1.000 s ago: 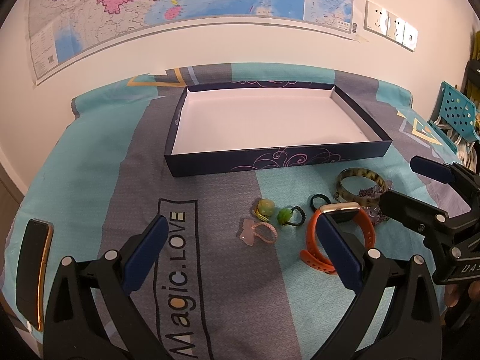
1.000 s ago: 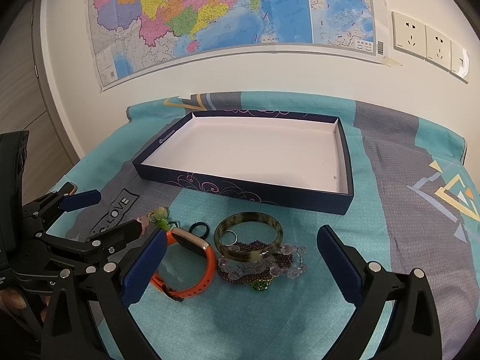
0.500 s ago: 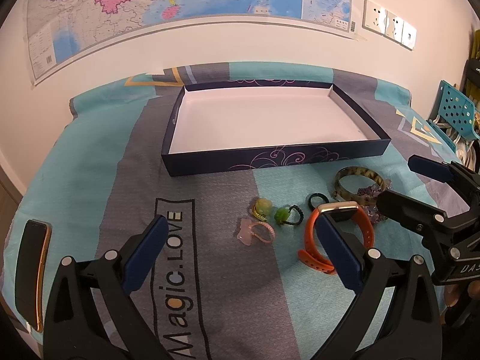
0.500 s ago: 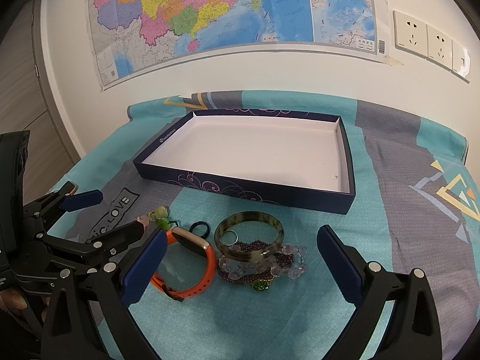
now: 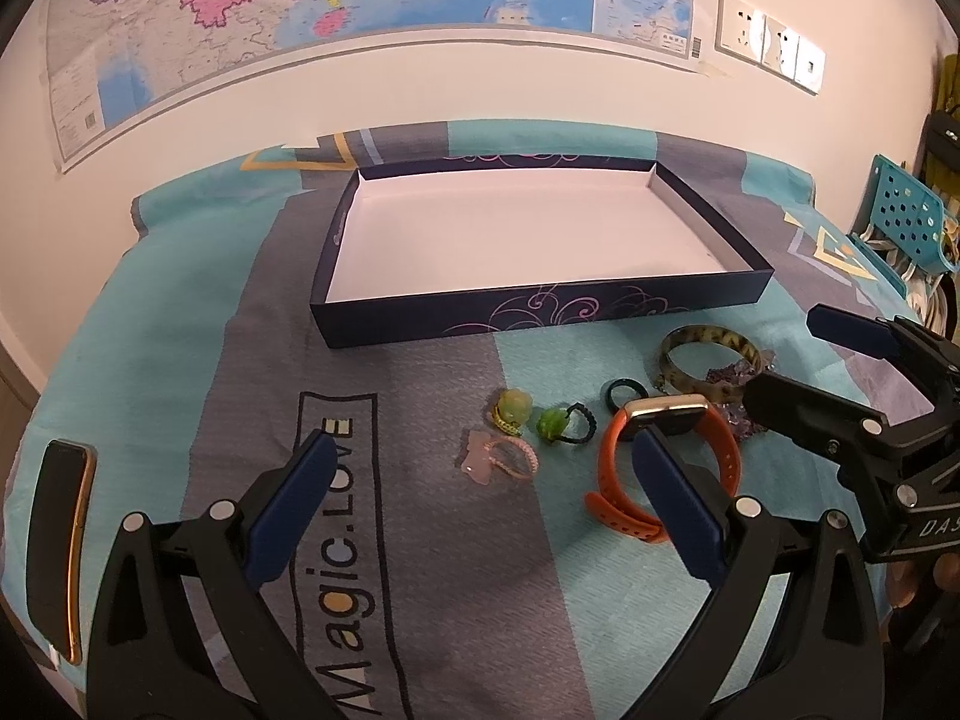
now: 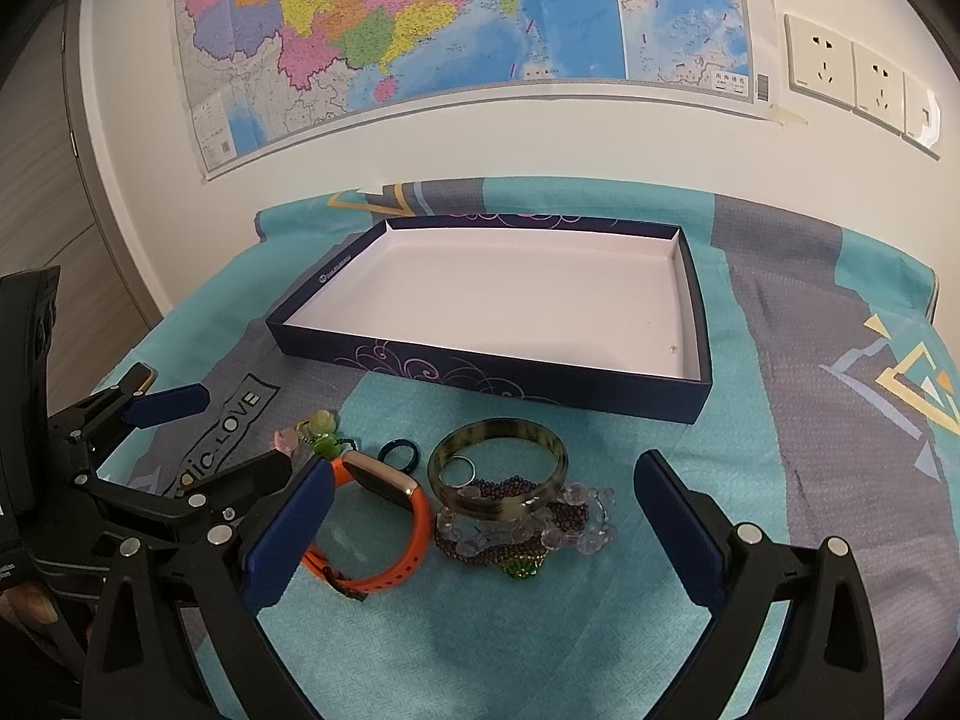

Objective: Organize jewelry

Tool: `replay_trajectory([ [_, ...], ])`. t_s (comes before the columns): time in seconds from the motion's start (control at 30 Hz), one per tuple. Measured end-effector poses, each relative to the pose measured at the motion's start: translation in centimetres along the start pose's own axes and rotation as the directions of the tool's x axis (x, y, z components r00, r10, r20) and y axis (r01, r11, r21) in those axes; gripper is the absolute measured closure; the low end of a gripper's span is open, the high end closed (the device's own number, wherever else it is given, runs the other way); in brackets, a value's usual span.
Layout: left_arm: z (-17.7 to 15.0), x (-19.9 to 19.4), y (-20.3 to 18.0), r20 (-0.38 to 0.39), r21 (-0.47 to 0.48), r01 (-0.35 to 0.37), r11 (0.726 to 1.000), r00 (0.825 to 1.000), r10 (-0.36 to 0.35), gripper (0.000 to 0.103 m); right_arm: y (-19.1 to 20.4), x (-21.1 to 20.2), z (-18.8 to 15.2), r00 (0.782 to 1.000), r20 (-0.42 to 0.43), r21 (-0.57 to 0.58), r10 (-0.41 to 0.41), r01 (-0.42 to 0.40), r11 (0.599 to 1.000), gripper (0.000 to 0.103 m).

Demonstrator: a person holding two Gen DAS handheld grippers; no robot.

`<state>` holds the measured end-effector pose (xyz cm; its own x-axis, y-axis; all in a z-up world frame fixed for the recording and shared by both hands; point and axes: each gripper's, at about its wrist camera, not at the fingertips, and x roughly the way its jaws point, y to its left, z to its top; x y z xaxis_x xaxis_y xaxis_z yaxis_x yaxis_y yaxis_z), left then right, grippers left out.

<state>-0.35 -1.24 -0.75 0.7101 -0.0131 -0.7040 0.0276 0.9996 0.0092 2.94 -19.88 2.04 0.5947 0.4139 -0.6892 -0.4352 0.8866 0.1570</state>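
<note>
— Around the jewelry? Dark tray [image 6: 480,375] behind, phone [image 5: 57,546] far left, map [image 6: 456,24] above.

— Blocking? Left hand-held gripper [image 5: 480,492] spread wide, empty, beside orange band [image 6: 384,522]; right hand-held gripper [image 6: 480,516] likewise, over bangle [image 6: 498,468] and beads [image 6: 522,531].

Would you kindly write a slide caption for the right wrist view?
Open right tool hovering over bangle, bead bracelets and orange watch before the empty navy box.

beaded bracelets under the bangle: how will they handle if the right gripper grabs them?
Probably floppy: the beaded bracelets lie in loose, tangled loops, so they would likely drape and come up together. The bangle rests on them and may slide off. The clear round beads look smooth, possibly slippery.
</note>
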Motion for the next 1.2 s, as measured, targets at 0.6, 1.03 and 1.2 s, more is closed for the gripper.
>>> replay_trajectory([
  [0.6, 0.0, 0.1, -0.4, -0.007, 0.027, 0.02, 0.999, 1.0, -0.02, 0.008, -0.3, 0.0, 0.0, 1.0, -0.006, 0.009, 0.016, -0.016, 1.0, 0.006],
  [1.03, -0.2, 0.2, -1.3, -0.022, 0.074, 0.115, 0.991, 0.993, -0.113, 0.027, -1.5, 0.2, 0.4, 1.0, -0.017, 0.022, 0.018, -0.018, 1.0, 0.008],
  [1.2, -0.3, 0.4, -1.7, -0.053, 0.085, 0.198, 0.977, 0.98, -0.194, 0.042, -2.5, 0.7, 0.8, 0.999, -0.039, 0.024, 0.03, -0.029, 0.999, 0.016],
])
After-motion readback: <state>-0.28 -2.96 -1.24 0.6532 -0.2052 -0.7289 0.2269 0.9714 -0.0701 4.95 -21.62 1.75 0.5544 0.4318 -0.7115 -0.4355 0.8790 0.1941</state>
